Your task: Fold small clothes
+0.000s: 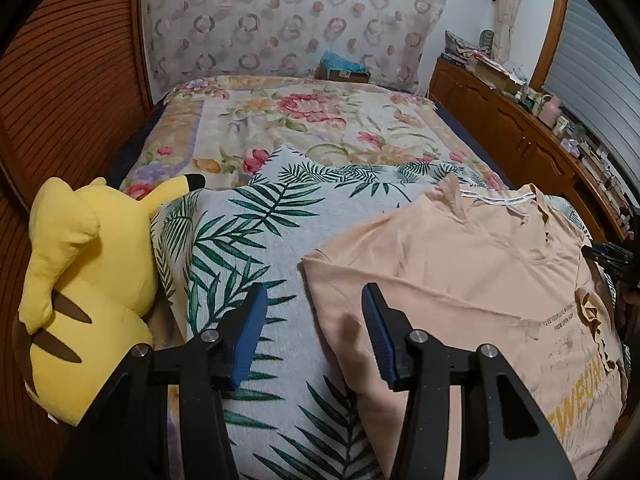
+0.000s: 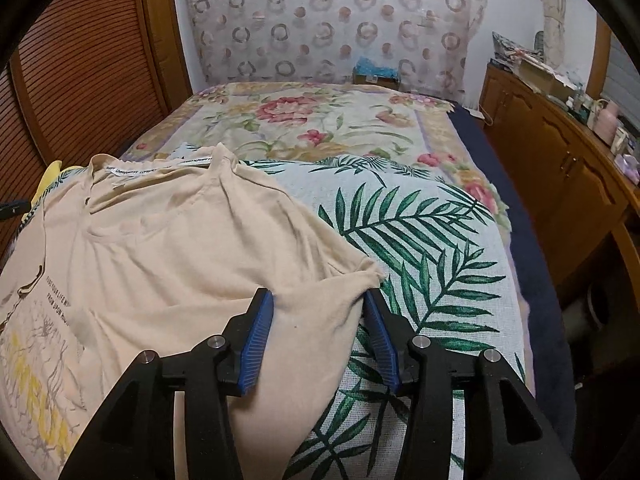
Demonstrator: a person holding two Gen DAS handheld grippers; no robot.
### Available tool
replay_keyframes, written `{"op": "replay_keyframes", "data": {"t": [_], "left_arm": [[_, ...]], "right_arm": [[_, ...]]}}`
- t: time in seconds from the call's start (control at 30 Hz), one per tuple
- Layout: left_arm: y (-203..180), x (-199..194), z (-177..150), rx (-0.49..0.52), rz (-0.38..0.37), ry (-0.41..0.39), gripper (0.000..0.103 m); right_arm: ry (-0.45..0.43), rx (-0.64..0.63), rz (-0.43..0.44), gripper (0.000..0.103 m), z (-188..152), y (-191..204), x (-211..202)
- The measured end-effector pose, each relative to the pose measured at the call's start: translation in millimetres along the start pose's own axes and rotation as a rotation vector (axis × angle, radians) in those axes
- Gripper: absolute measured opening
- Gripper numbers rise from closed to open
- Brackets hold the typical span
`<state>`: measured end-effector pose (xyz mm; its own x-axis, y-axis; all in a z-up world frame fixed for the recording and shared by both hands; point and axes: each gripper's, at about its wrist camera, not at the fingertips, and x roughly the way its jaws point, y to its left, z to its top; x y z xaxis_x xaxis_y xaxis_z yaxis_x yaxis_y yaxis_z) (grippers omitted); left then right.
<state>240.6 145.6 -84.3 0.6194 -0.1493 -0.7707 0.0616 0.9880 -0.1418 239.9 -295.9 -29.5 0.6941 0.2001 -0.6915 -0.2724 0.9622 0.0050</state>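
Item: peach T-shirt, printed front up, spread on a palm-leaf cloth at the near end of a bed; neckline with white label tape toward the far end; yellow lettering near the hem, partly wrinkled.
Left gripper: blue-padded fingers wide apart, holding nothing; it sits over the shirt's left sleeve edge and the bare palm-leaf cloth beside it.
Right gripper: fingers likewise wide apart, nothing clamped; the right sleeve lies between the fingertips; whether the pads touch the fabric cannot be told.
Surroundings: floral quilt beyond the palm-leaf cloth; yellow plush toy at the cloth's left border, apart from the shirt; cardboard box at the far end against a ring-patterned curtain; slatted wooden door at left; wooden cabinet along the right, its top crowded with small articles.
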Motion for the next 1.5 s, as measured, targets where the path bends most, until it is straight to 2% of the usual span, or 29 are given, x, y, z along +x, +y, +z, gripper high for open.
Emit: {"op": "replay_keyframes", "data": {"t": [0.27, 0.5, 0.67, 0.87, 0.97, 1.03, 1.13, 1.27, 1.37, 1.43, 1.5], "left_arm": [[-2.8, 17.5, 2.7, 0.015, -0.030, 0.037, 0.050], [-13.5, 21.3, 6.0, 0.036, -0.039, 0.033, 0.050], [-17.0, 22.7, 9.0, 0.042, -0.043, 0.042, 0.033], [-19.4, 24.1, 9.8, 0.043, -0.032, 0.044, 0.033], [-22.4, 25.4, 9.9, 0.058, -0.014, 0.048, 0.032], [-25.3, 26.2, 9.1, 0.069, -0.020, 0.055, 0.008], [-29.3, 23.2, 9.2, 0.066, -0.025, 0.056, 0.007], [-39.8, 0.9, 7.0, 0.067, -0.056, -0.003, 0.007], [-49.7, -26.1, 3.2, 0.069, -0.068, -0.064, 0.007], [-54.1, -41.9, 0.5, 0.069, -0.032, -0.098, 0.006], [-57.4, -59.4, -3.1, 0.076, -0.049, -0.137, 0.006]], "right_arm": [[0.004, -0.005, -0.002, 0.051, 1.0, -2.0, -0.3], [0.004, -0.007, -0.002, 0.051, 1.6, -3.0, 0.1], [0.004, -0.007, -0.003, 0.051, 1.4, -3.3, 0.0], [0.031, -0.022, 0.009, 0.051, 7.0, -4.4, 2.8], [0.038, -0.037, 0.021, 0.043, 10.3, -2.1, 4.3], [0.045, -0.057, 0.044, 0.026, 11.9, 1.0, 4.2], [0.057, -0.076, 0.069, 0.010, 14.6, 6.0, 5.1], [0.025, -0.102, 0.072, 0.007, 15.8, 13.7, -4.6], [-0.043, -0.108, 0.090, 0.006, 16.3, 20.0, -26.9], [-0.090, -0.111, 0.099, 0.006, 15.7, 22.6, -44.4], [-0.134, -0.128, 0.098, 0.006, 12.1, 25.8, -63.6]]}}
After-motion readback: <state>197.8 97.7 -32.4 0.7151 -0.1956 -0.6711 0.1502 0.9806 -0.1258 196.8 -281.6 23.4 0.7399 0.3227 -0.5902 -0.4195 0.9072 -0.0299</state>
